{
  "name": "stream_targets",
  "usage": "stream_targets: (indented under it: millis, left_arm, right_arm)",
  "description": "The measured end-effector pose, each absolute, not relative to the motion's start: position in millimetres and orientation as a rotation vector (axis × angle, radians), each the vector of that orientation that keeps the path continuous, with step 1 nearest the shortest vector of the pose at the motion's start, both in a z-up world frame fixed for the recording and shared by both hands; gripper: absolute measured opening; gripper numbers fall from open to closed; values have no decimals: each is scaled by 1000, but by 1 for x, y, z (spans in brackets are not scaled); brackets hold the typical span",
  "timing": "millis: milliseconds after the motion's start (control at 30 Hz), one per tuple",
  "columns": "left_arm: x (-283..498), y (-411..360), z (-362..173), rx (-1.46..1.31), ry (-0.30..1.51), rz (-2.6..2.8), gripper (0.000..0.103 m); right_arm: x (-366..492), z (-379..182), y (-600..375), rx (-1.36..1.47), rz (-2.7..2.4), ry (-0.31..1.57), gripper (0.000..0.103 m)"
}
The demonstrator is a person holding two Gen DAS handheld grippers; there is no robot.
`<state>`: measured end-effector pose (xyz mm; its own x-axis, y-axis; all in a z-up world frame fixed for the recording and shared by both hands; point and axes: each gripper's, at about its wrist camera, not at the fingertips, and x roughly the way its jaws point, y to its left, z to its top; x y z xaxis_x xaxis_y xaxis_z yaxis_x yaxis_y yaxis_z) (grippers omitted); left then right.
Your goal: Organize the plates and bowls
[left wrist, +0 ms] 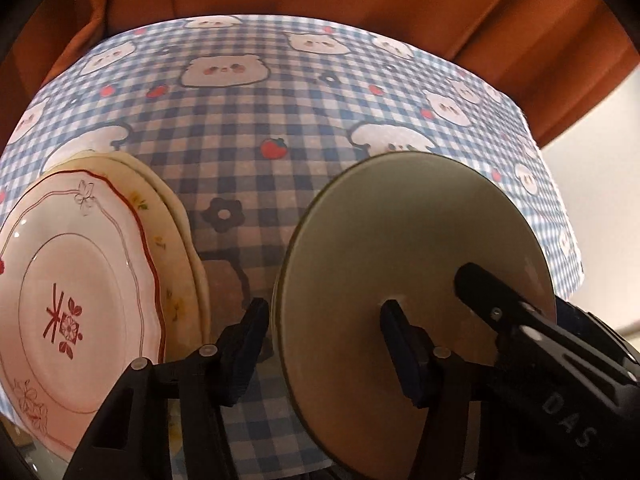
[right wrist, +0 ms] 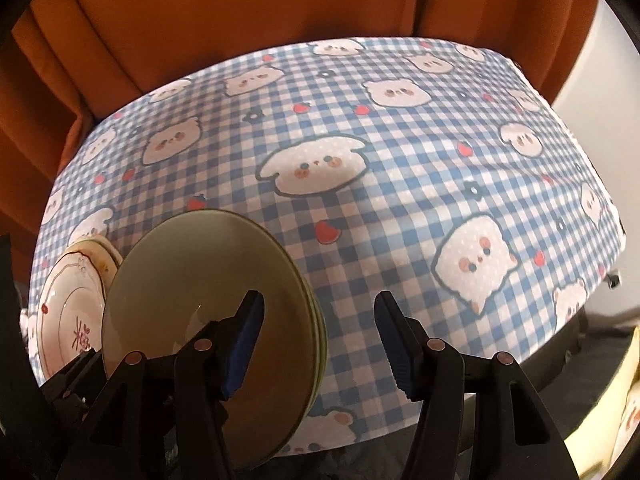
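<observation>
Green plates [right wrist: 208, 312], about three, and three white plates [left wrist: 80, 280] stand upright; both tools [left wrist: 324, 344] [right wrist: 320, 344] gape, gripping nothing.

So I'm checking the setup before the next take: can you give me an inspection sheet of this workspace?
Surface: table under a blue checked tablecloth printed with bears, strawberries and flowers.
Job's things: green plates standing on edge; beside them patterned plates, also on edge, red-rimmed one in front.
Clutter: nothing seen.
Grippers: left gripper open, its fingers either side of the front green plate's rim, not pressing; right gripper open, one finger in front of the green plates, nothing held.
Cables: nothing seen.
Surroundings: orange curtain behind the table; pale wall to the right.
</observation>
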<state>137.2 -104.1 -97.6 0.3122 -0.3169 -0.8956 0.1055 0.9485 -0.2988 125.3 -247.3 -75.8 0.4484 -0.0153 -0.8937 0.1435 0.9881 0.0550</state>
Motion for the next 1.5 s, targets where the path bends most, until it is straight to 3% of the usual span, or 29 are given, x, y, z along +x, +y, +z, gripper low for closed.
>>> stream_targets:
  millis: [533,900,1500]
  left_arm:
    - [133,-115,-94,-136,1235,-222,57]
    - [127,-127,-90,-120,1223,-61,56]
    - [118,-130,-71,-187,1238,49,49]
  right_arm:
    - [126,-97,-265,292,-37,1139,61]
    - [143,-107,-274,353,207,1172,33]
    - [147,-94,-269,256,298,1186,34]
